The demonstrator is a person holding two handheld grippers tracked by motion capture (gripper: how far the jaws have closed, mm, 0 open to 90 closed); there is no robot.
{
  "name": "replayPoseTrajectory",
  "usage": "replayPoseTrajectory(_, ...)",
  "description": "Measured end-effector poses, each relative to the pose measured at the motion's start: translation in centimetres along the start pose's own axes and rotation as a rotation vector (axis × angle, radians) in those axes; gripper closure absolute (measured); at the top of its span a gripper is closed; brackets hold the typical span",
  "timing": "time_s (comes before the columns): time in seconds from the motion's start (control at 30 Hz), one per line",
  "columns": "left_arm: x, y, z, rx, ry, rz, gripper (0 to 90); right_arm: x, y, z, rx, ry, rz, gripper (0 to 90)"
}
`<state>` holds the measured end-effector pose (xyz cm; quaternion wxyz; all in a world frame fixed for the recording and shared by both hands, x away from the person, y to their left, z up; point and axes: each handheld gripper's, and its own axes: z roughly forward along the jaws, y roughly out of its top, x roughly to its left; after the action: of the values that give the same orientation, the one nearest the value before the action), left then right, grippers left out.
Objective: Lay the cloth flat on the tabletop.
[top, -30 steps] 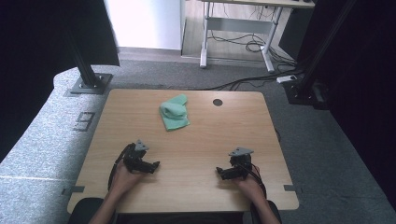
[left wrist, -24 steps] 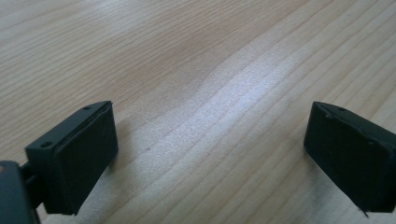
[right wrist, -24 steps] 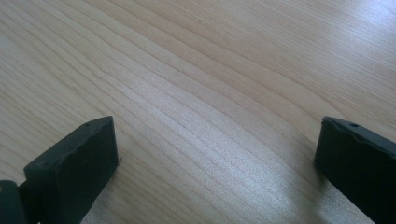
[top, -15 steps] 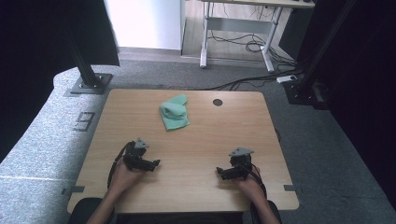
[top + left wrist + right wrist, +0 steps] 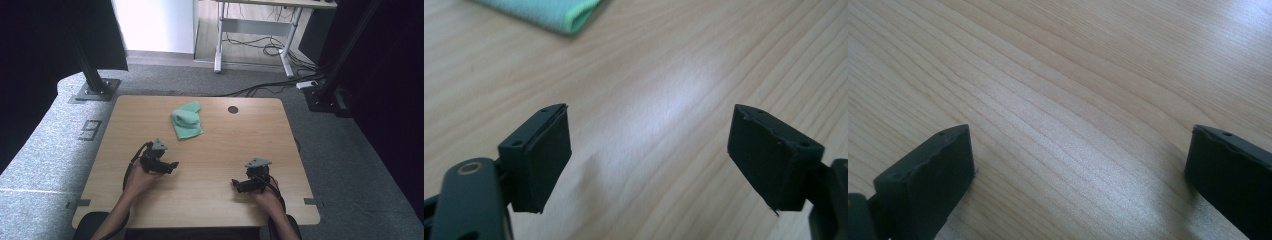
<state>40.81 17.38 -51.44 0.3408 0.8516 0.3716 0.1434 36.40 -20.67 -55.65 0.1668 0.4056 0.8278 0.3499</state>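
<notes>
Nearest the person, on the near half of the wooden table (image 5: 210, 200), both grippers sit low with nothing between their jaws. The right gripper (image 5: 239, 186), well apart from the green cloth (image 5: 186, 120) and to its near right, has its jaws spread wide over bare wood. The left gripper (image 5: 172, 164), nearer the cloth and on its near-left side, also stands open, though its jaws have just been closing a little on empty air; in the left gripper view a corner of the cloth (image 5: 555, 11) lies ahead of the pads, not between them.

The cloth itself lies folded and slightly bunched on the far half of the table, just left of the round cable hole (image 5: 233, 109).

The likely risk, judging from this layout: jaws that narrow before they arrive may push the cloth along the smooth wood instead of straddling a fold — or pinch only the top layer, so the bundle unfolds when lifted.

Nothing stands between the grippers and the cloth. Beyond the cloth's far side, off the table, are a black post base (image 5: 92, 90) and a desk frame (image 5: 250, 45) with loose cables (image 5: 260, 47) — none in the way.
</notes>
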Motion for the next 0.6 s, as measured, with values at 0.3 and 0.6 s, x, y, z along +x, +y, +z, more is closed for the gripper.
replayPoseTrajectory(0.3, 0.2, 2.9, 1.3, -0.027, -0.025, 0.016, 27.2, 0.0, 0.0, 0.0, 0.0, 0.0, 0.0, 0.0)
replayPoseTrajectory(0.6, 0.8, 5.6, 2.6, -0.044, -0.046, 0.022, 39.2, 0.0, 0.0, 0.0, 0.0, 0.0, 0.0, 0.0)
